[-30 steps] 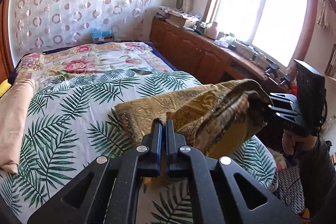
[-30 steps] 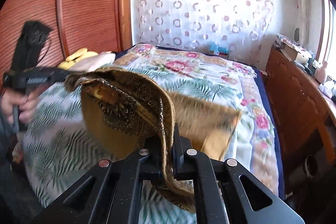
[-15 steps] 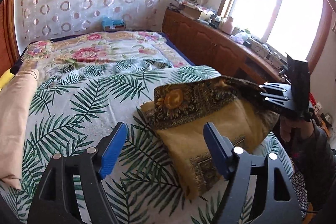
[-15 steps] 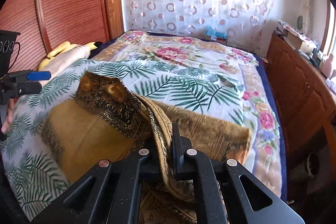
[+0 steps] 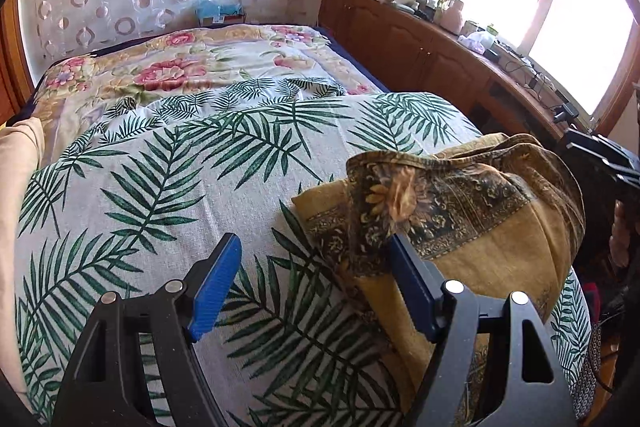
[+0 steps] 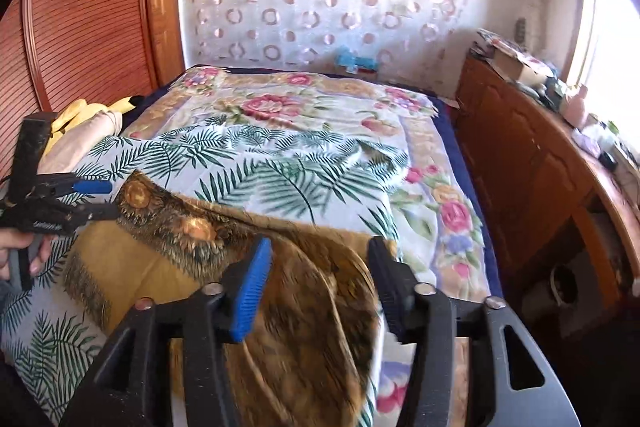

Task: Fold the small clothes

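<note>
A mustard cloth with a dark patterned border [image 5: 480, 227] lies folded over on the palm-leaf sheet [image 5: 160, 187]. My left gripper [image 5: 312, 283] stands open beside the cloth's left corner, its right blue pad against the raised border and nothing between the pads. In the right wrist view the right gripper [image 6: 318, 287] has its jaws opening, with a blurred loose fold of the cloth [image 6: 312, 307] sagging between the pads, which do not press on it. The left gripper [image 6: 104, 201], held by a hand [image 6: 16, 251], is at the cloth's far corner.
A floral quilt [image 5: 180, 75] covers the far half of the bed. A beige folded cloth [image 5: 16, 163] lies at the left edge. A wooden cabinet [image 5: 420, 47] with clutter on top runs under the window; a slatted wardrobe [image 6: 80, 27] stands on the other side.
Both grippers held the cloth up a second ago. The left let go first and sank toward the bed. The cloth's top half dropped onto its lower half, and the right jaws have now parted.
</note>
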`<state>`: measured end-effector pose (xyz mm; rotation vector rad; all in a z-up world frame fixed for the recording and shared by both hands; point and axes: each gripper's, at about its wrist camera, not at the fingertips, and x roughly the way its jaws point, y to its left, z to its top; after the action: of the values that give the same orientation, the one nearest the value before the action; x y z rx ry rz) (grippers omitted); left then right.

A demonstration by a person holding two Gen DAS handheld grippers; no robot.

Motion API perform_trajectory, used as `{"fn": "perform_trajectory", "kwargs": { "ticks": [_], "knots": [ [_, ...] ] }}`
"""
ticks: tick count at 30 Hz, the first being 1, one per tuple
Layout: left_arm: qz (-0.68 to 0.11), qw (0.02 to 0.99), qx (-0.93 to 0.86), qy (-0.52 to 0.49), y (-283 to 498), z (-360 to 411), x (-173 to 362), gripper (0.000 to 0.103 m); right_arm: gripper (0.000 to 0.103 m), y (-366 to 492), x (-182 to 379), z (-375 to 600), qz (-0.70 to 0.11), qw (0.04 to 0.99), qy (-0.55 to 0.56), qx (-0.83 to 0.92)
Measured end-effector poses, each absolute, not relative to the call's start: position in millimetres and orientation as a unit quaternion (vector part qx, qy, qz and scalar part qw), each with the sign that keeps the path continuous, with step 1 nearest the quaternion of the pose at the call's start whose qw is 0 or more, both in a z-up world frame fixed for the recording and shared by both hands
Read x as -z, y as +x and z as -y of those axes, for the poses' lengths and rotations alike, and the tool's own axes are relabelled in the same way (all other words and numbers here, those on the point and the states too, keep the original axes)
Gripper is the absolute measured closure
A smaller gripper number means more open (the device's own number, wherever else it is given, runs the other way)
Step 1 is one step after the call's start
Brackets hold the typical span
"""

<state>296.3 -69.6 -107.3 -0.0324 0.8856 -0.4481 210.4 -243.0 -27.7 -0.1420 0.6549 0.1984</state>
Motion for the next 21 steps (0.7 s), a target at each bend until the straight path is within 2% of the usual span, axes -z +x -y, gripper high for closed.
{"fn": "perform_trajectory", "kwargs": {
  "ticks": [5,12,14,16,21],
  "knots": [
    [-0.430,0.876,0.217,-0.008,303,75,110,0.027,0.036,187,40,244,-0.344,0.934,-0.031,-0.089],
    [-0.437,0.872,0.222,-0.010,309,78,113,0.027,0.035,207,66,231,-0.383,0.920,-0.017,-0.083],
    [-0.438,0.869,0.229,-0.020,309,78,113,0.031,0.035,216,65,234,-0.386,0.918,-0.001,-0.092],
    [-0.437,0.868,0.234,-0.021,310,79,113,0.039,0.035,225,70,236,-0.396,0.913,0.011,-0.101],
    [-0.434,0.867,0.244,-0.022,310,80,113,0.043,0.035,232,72,244,-0.406,0.905,0.029,-0.123]
  ]
}}
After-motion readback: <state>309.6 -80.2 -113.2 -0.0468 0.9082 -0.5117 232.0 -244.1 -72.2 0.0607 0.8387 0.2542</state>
